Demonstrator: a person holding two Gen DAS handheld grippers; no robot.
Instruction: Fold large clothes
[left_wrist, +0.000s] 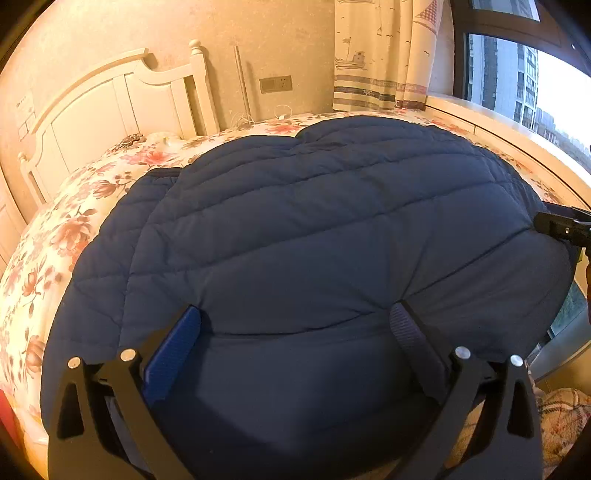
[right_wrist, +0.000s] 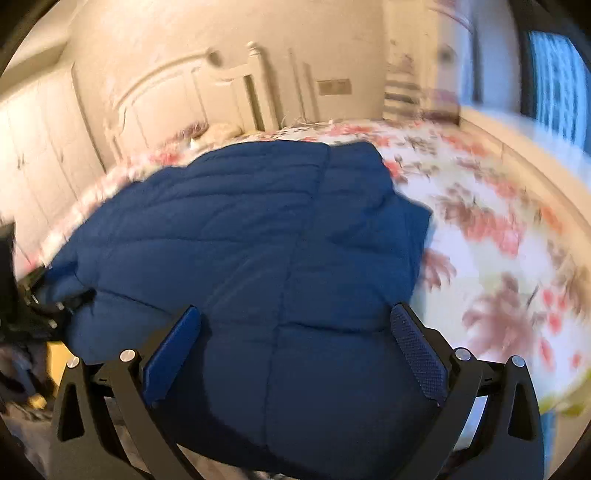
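The right gripper (right_wrist: 295, 328) is spread wide above a navy quilted padded jacket (right_wrist: 236, 236); beyond its right finger lies a blurred, apparently floral bedsheet (right_wrist: 498, 236).

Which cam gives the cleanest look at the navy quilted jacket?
Left wrist. The navy quilted jacket is sharp there, quilting seams readable, lying across the floral bedspread. The right wrist view shows the same jacket with one edge, but it is motion-blurred.
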